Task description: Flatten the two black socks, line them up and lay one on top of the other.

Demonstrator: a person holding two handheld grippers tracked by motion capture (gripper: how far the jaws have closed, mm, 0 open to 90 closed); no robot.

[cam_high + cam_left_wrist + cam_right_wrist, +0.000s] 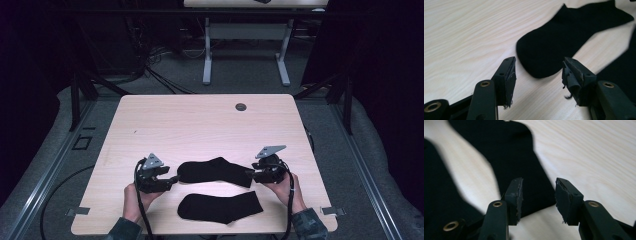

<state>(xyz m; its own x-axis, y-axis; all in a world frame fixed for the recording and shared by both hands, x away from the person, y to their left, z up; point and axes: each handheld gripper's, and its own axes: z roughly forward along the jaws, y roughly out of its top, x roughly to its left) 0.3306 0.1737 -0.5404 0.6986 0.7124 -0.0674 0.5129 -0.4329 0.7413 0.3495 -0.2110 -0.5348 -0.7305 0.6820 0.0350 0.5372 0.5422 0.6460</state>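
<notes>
**Two grippers set at opposite ends of the upper sock**

High view: two black socks lie flat on the light wooden table (200, 125), in the lower middle of the frame. The upper sock (215, 171) lies across the frame, its rounded toe to the left and its cuff to the right; the lower sock (220, 207) lies just below it, parallel and apart from it. The left gripper (172, 180) sits at the toe end and the right gripper (251, 174) at the cuff end, each held in a hand rising from the bottom edge.

Left gripper view: the jaws stand wide apart and empty, and the toe of the upper sock (554, 47) lies ahead of them at centre frame, not yet between the pads. Part of the other sock shows at the right edge.

Right gripper view: the jaws are moderately open with nothing clamped. The cuff corner of the upper sock (524, 167) lies between and beyond them, flat on the table.

The step in hand appears to be a two-ended grasp of the upper sock. To do it well, each lower jaw should probably slide along the tabletop under the fabric edge, taking both layers before closing. The two ends are best lifted together with the sock kept taut, and clear of the lower sock.
</notes>
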